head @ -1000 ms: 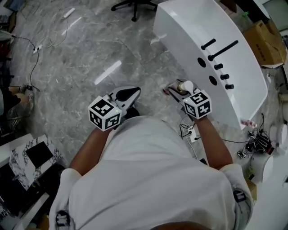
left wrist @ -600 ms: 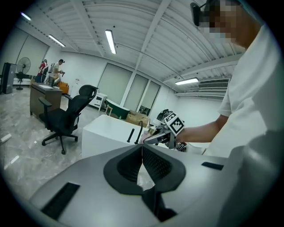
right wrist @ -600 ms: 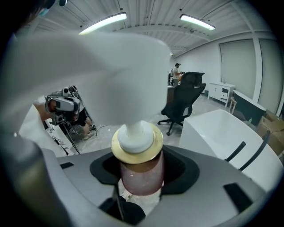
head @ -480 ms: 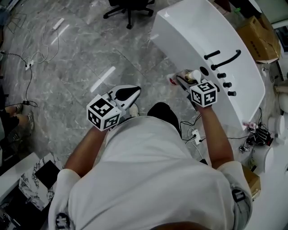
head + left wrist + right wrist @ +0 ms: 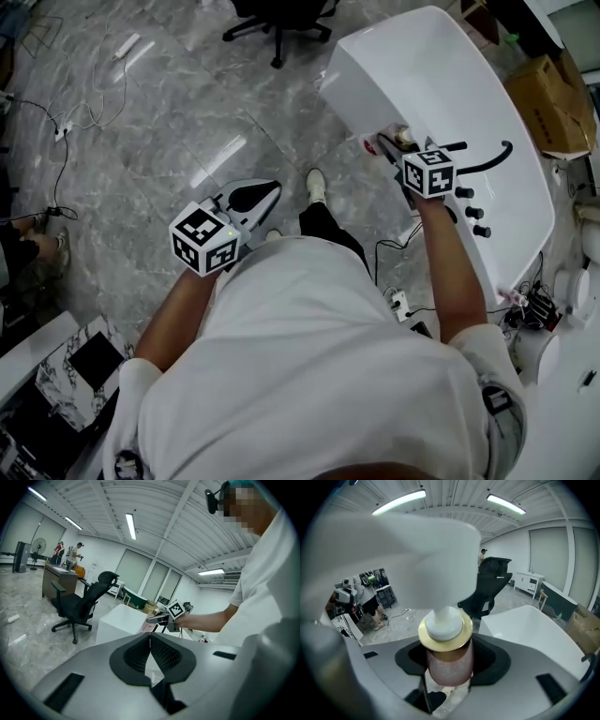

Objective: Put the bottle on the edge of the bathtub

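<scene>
Bottle (image 5: 449, 660) stands upright, pump (image 5: 423, 559) uppermost, clamped in right tongs (image 5: 449, 673).

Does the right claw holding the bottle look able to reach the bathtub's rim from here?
Probably yes: the right gripper, shut on the bottle, seems to be over the bathtub rim with nothing between; the black faucet stands just beyond.

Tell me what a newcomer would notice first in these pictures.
The big white bathtub at the upper right of the head view, with its black faucet, draws the eye first. Next comes the pink pump bottle with a gold collar, clamped in the right gripper at the tub's near edge. The left gripper hangs shut and empty over the marble floor.
</scene>
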### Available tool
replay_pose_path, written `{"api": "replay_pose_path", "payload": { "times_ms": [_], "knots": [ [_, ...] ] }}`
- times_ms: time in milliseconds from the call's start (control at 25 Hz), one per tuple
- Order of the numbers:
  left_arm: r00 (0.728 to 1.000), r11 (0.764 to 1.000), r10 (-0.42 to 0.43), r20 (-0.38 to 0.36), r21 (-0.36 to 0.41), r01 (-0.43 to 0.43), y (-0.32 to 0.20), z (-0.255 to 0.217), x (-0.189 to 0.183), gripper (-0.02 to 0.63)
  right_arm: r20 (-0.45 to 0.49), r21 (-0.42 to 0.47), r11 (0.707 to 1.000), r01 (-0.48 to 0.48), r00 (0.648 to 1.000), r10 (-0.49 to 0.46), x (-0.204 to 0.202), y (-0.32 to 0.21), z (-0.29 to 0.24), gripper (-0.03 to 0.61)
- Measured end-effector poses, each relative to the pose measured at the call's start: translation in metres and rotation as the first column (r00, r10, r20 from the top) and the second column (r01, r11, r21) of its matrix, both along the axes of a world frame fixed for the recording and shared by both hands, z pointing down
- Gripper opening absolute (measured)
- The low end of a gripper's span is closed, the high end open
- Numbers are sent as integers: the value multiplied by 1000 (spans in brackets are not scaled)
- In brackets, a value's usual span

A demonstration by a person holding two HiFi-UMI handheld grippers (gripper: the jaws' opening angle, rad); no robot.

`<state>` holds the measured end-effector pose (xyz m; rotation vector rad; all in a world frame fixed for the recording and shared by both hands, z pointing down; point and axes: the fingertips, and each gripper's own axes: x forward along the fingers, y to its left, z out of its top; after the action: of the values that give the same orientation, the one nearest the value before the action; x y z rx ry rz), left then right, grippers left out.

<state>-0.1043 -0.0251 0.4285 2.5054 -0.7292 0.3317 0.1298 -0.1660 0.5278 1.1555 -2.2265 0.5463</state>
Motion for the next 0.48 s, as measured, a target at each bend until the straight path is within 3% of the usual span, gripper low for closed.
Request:
{"api": "replay_pose_path", "payload": {
  "times_ms": [480],
  "knots": [
    [997, 999, -53, 56, -4, 54, -141, -16, 67, 18, -52, -4, 1000, -6, 999, 6, 69, -186, 72, 224]
  ]
}}
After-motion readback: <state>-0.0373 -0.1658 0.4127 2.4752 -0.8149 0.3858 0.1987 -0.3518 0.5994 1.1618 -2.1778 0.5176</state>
